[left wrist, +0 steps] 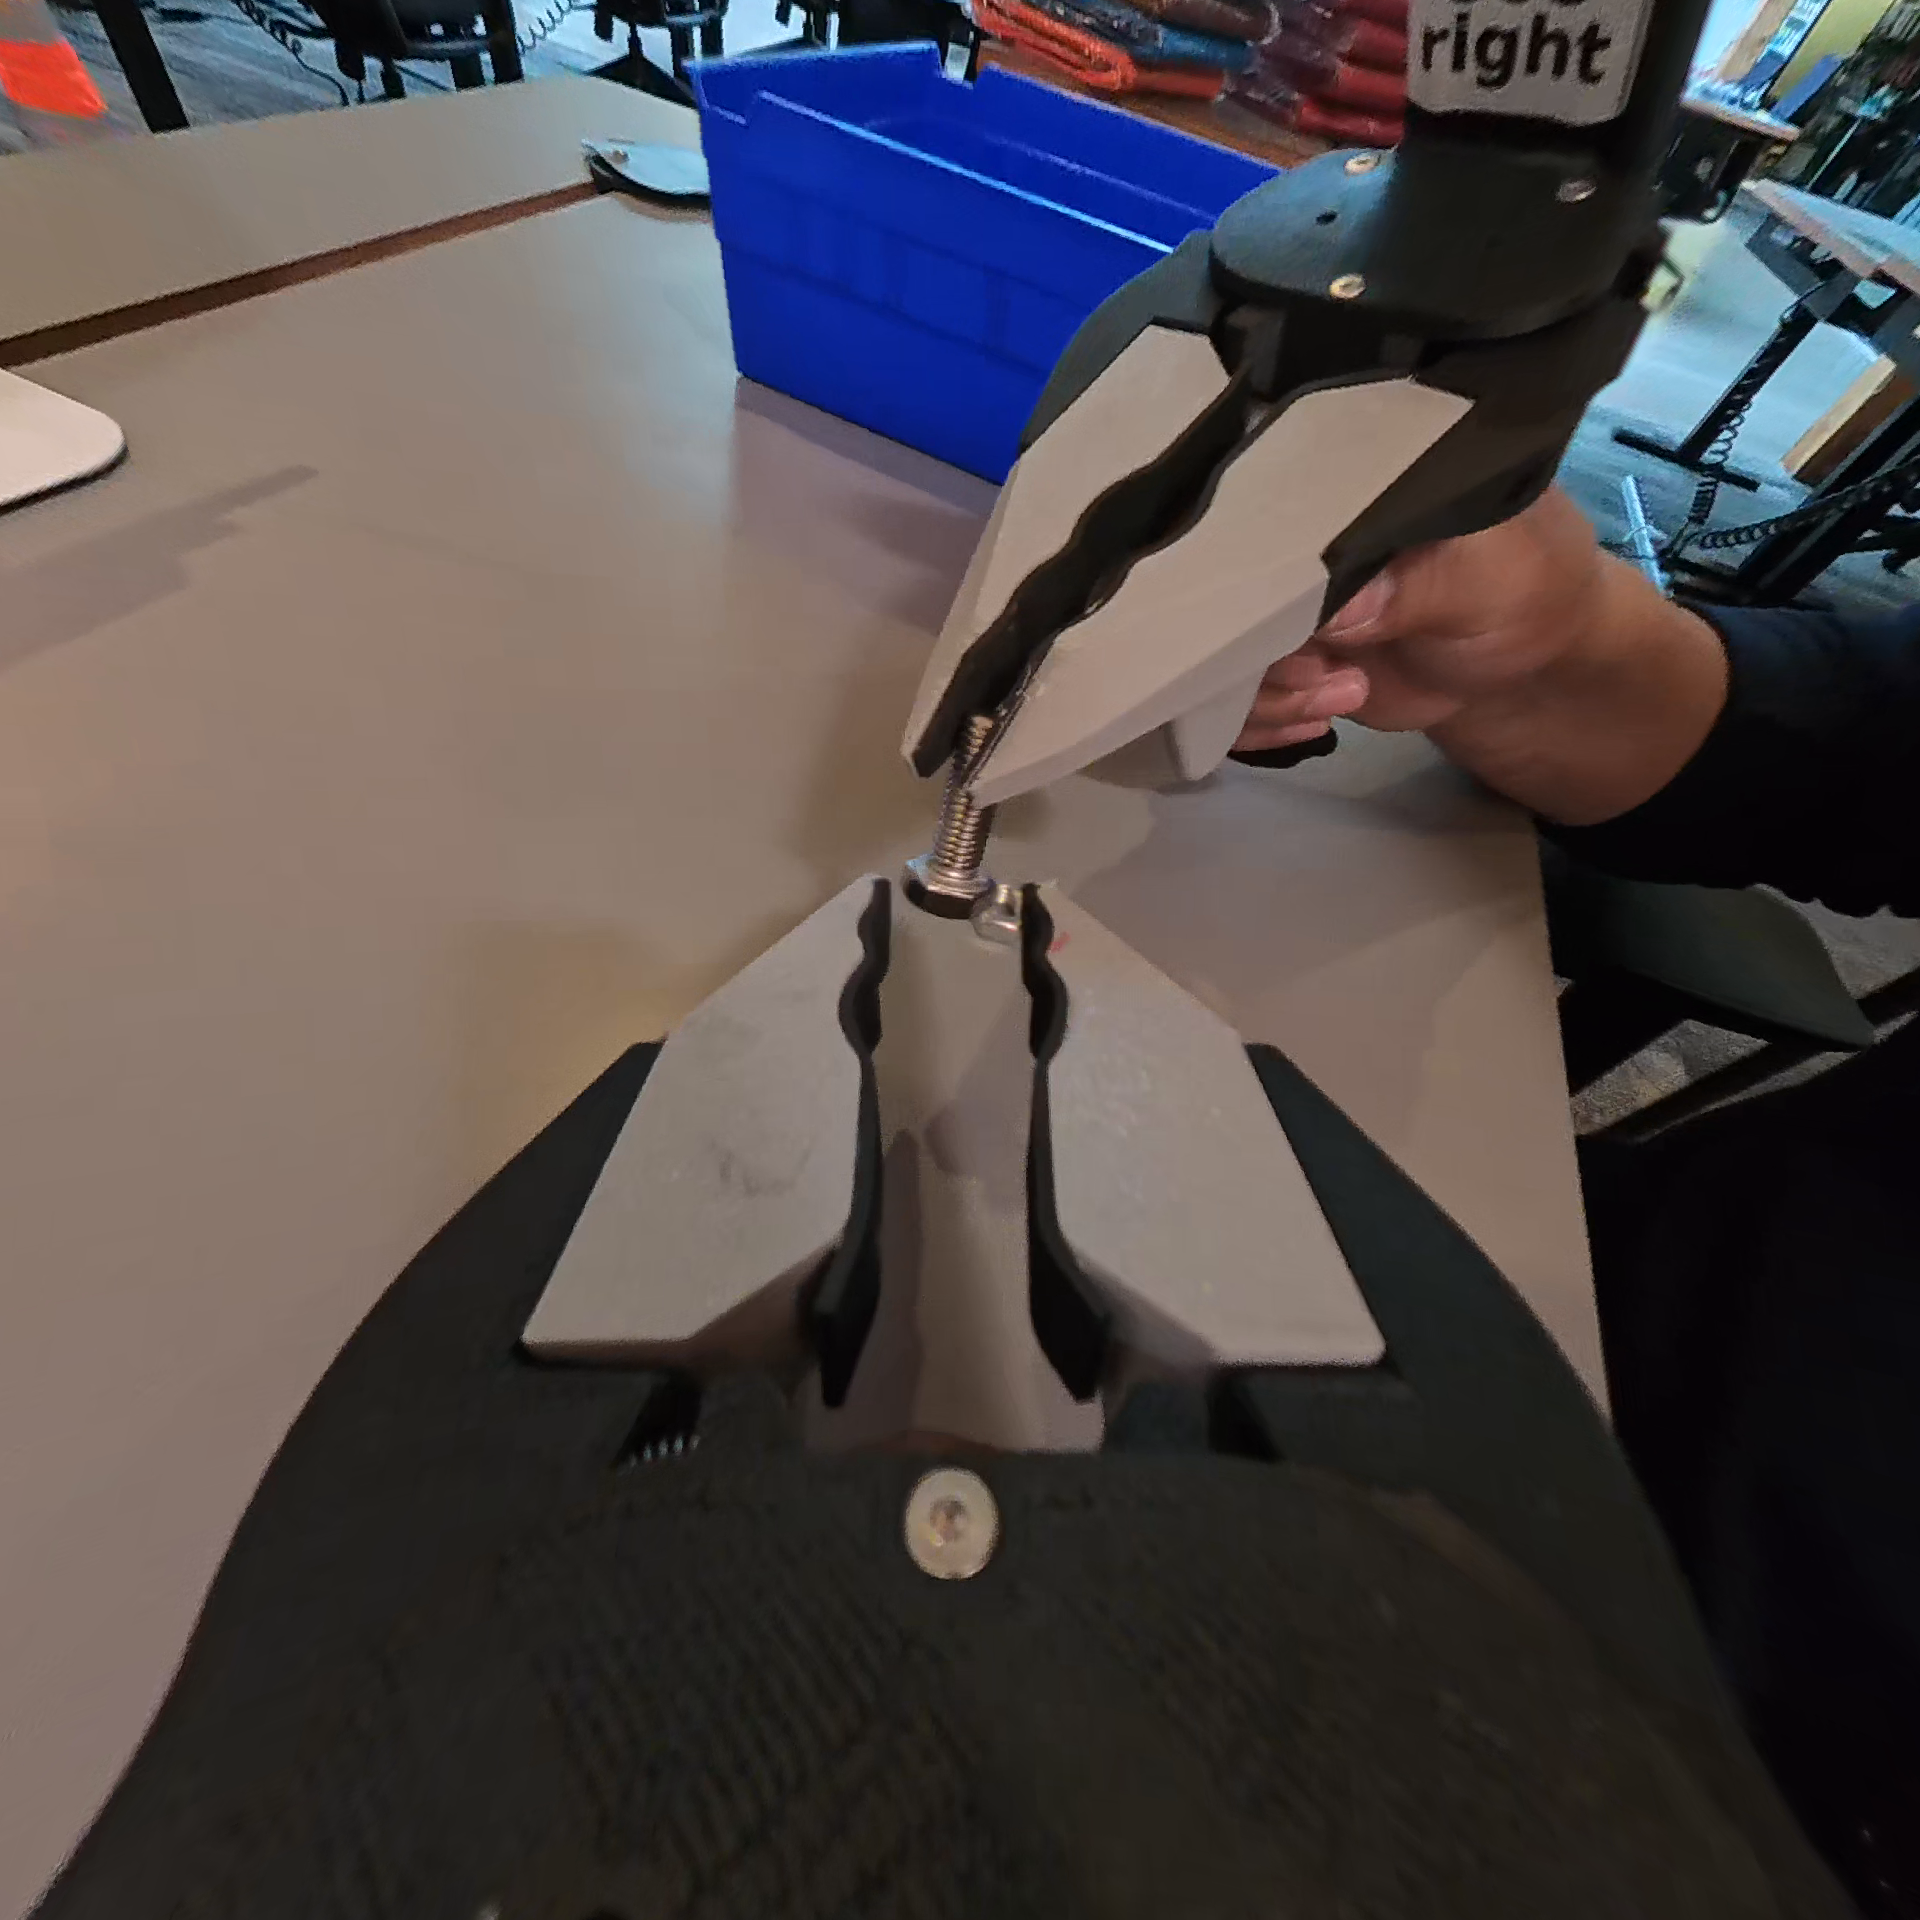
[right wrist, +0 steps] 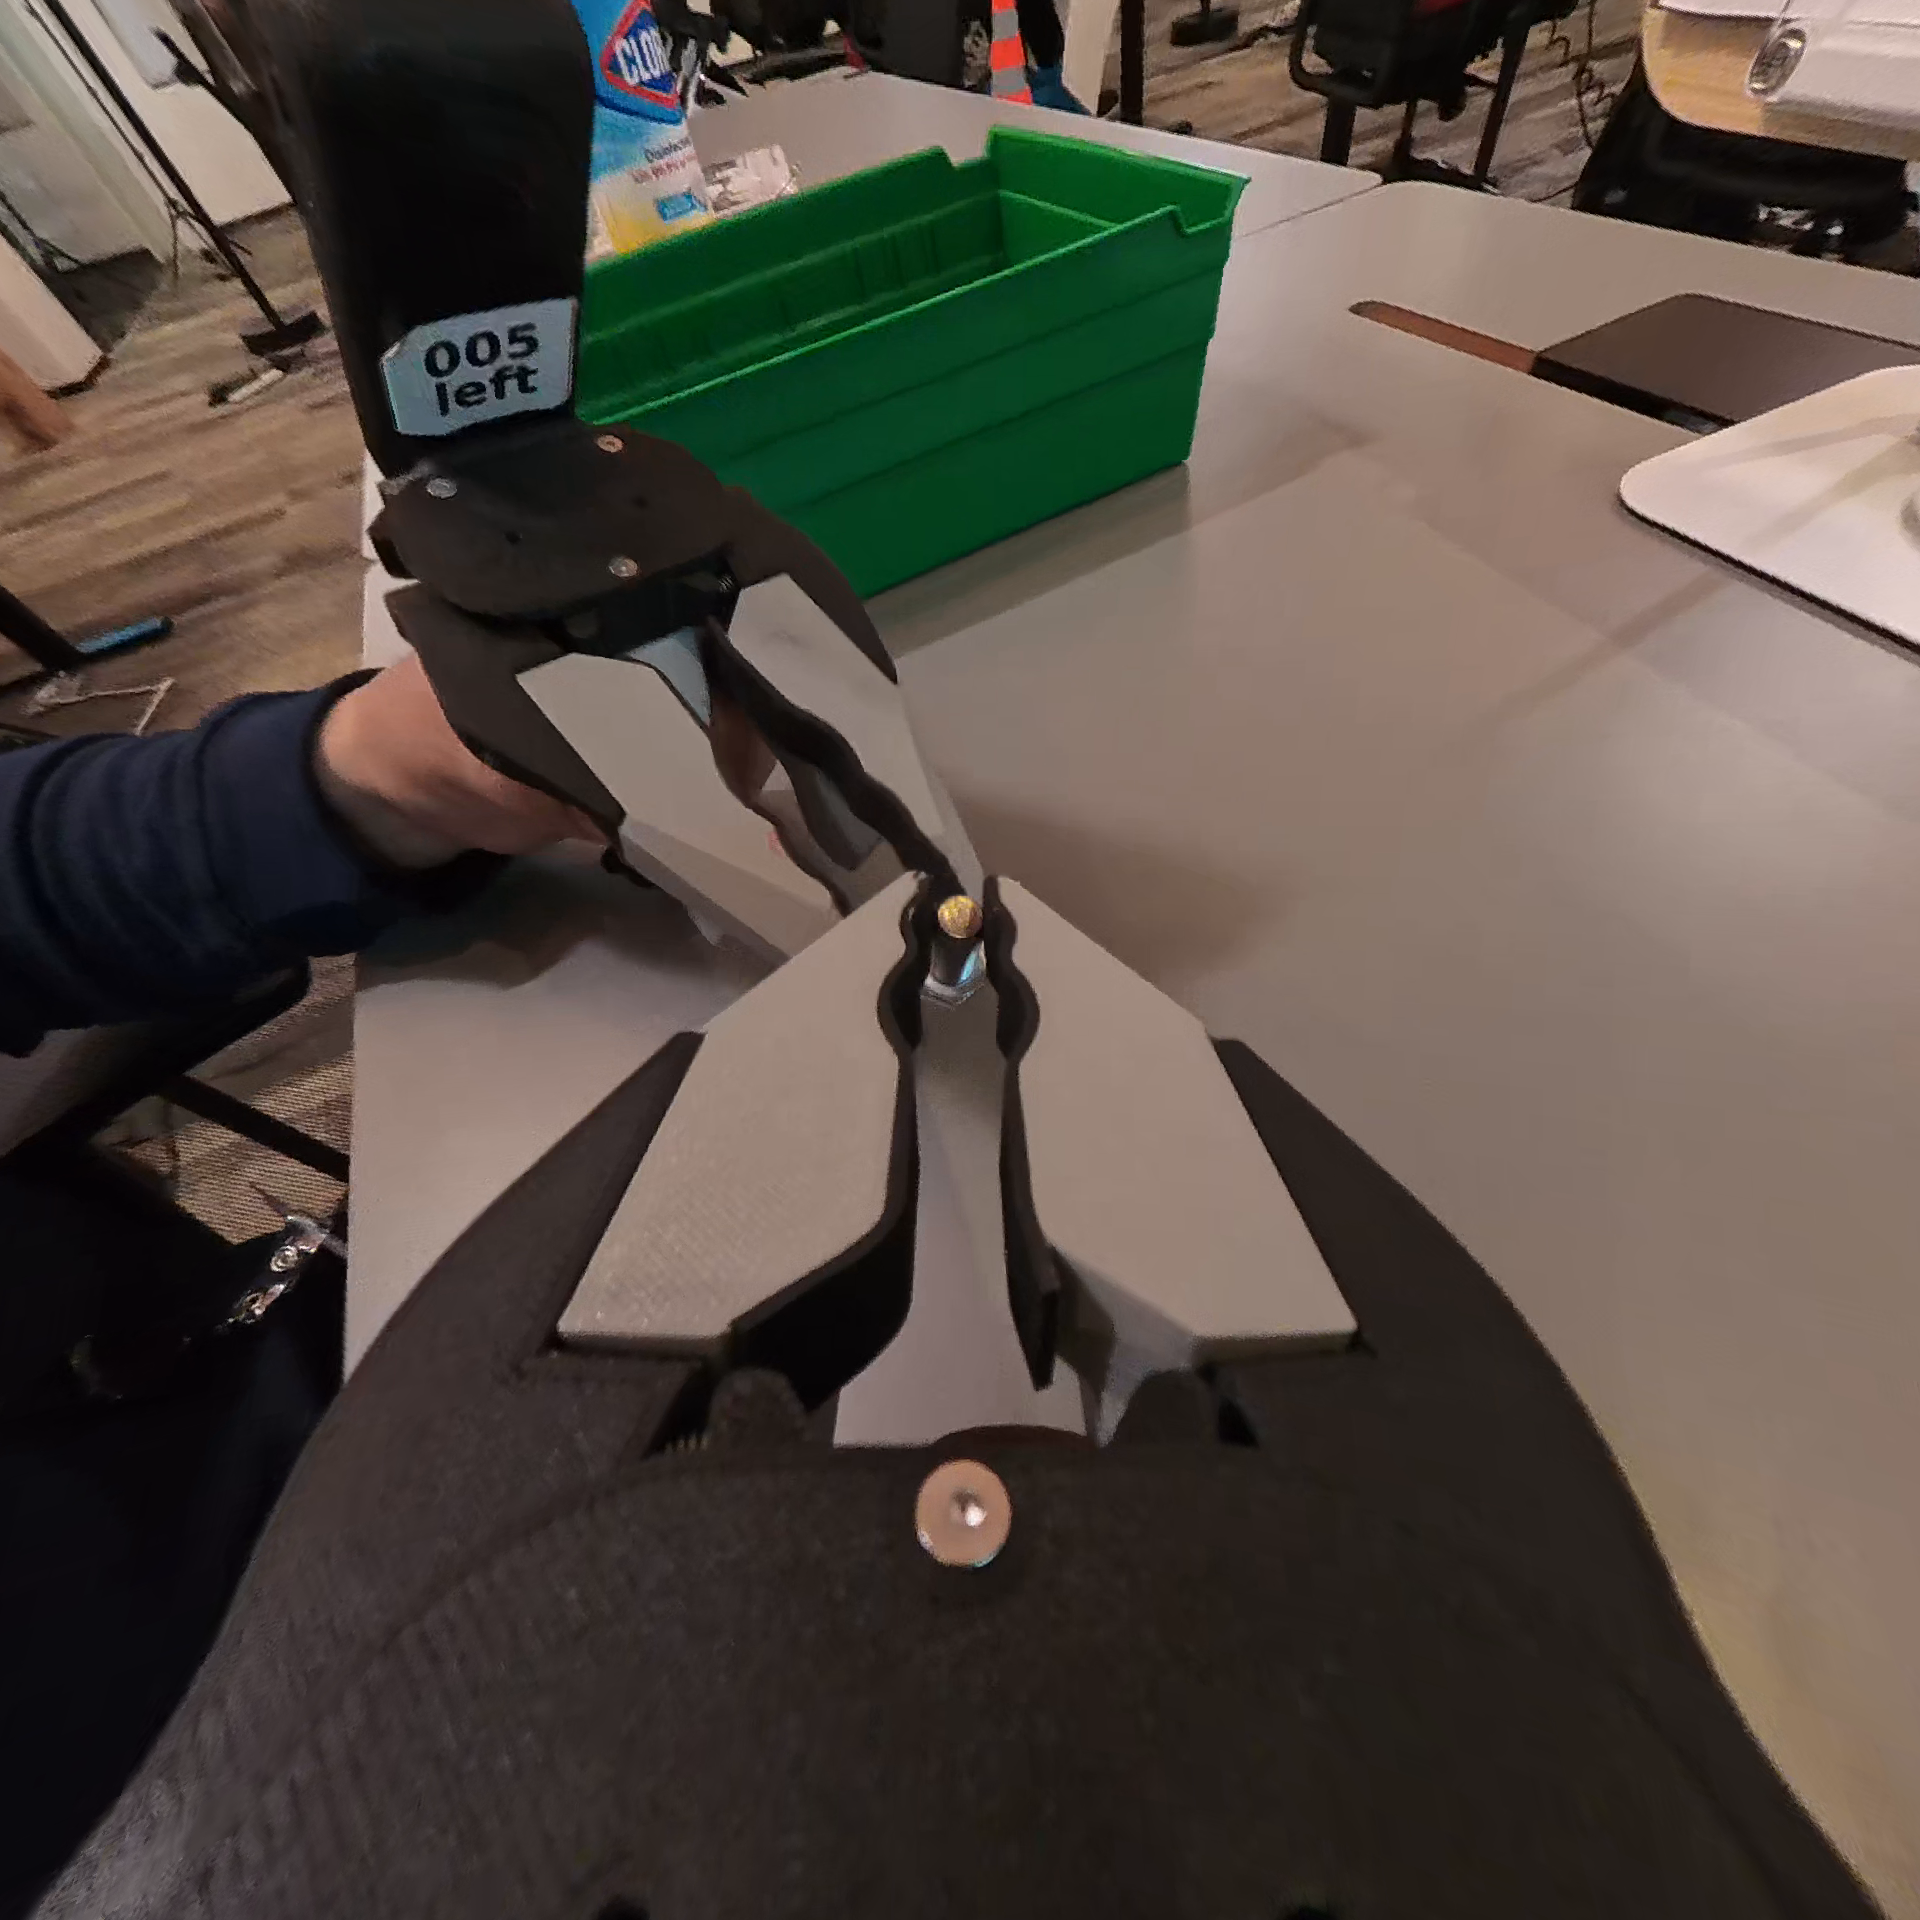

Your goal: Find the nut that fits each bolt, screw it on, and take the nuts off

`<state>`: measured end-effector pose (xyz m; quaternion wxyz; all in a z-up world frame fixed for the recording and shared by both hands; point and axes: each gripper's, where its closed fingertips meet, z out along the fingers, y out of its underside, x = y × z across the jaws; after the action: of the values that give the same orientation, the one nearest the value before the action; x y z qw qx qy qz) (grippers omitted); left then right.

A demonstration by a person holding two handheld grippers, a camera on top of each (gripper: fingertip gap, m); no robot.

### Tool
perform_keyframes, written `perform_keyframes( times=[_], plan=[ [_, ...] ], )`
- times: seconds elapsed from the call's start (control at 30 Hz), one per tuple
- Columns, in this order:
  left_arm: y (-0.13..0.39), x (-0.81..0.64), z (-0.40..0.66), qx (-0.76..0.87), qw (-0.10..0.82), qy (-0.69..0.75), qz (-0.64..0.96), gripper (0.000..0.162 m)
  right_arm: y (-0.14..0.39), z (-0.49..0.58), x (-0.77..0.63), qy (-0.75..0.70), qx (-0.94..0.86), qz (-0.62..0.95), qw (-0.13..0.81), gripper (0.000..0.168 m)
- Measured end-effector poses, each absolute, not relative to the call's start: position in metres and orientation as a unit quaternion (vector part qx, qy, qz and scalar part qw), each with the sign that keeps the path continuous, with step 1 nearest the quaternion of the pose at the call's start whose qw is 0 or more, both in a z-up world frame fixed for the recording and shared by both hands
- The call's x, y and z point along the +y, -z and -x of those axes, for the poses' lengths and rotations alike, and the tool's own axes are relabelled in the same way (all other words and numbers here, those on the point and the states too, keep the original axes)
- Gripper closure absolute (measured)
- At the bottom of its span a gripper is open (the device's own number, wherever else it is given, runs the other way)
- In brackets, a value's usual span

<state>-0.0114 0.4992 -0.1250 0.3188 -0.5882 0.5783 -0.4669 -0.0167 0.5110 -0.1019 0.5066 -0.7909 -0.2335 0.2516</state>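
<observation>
The right hand-held gripper (left wrist: 961, 753) comes down from the upper right in the left wrist view, and its two grey fingers are clamped on the threaded end of a steel bolt (left wrist: 958, 816). The bolt stands almost upright above the grey bench (left wrist: 436, 644), with its thread pointing up into the fingertips. Around its lower part sits a hex nut (left wrist: 940, 883), just at the tips of the left hand-held gripper (left wrist: 954, 902). The fingers of this left one stand apart, with a clear gap between the black pads, and I cannot tell if they touch the nut. A second small metal piece (left wrist: 992, 914) shows just to the right of the nut; its kind is not clear.

In the right wrist view the bolt end (right wrist: 958, 916) shines between the right fingertips, and the nut (right wrist: 954, 971) is just below it.

Each hand-held gripper carries a white label with printed writing on its black body. A blue bin (left wrist: 914, 260) stands far on the bench in the left wrist view. A green bin (right wrist: 935, 343) stands far in the right wrist view, and behind it is a container of disinfecting wipes (right wrist: 644, 114) with a printed brand label. A hand (left wrist: 1475, 675) in a dark sleeve holds the right handle.
</observation>
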Motion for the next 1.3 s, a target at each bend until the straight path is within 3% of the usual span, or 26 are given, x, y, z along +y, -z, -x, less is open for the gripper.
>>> perform_keyframes(
  times=[0.43,0.7,1.3],
  plan=[
    [0.12,0.494,0.008,0.589,0.338,0.465,0.569,0.155,0.108,0.026,0.509,-0.274,-0.235,0.796,0.486,0.162],
    [0.133,0.495,0.008,0.599,0.321,0.444,0.584,0.154,0.115,0.028,0.511,-0.209,-0.268,0.807,0.484,0.162],
    [0.126,0.505,0.013,0.59,0.339,0.446,0.582,0.155,0.085,0.003,0.502,-0.245,-0.256,0.777,0.52,0.16]
  ],
)
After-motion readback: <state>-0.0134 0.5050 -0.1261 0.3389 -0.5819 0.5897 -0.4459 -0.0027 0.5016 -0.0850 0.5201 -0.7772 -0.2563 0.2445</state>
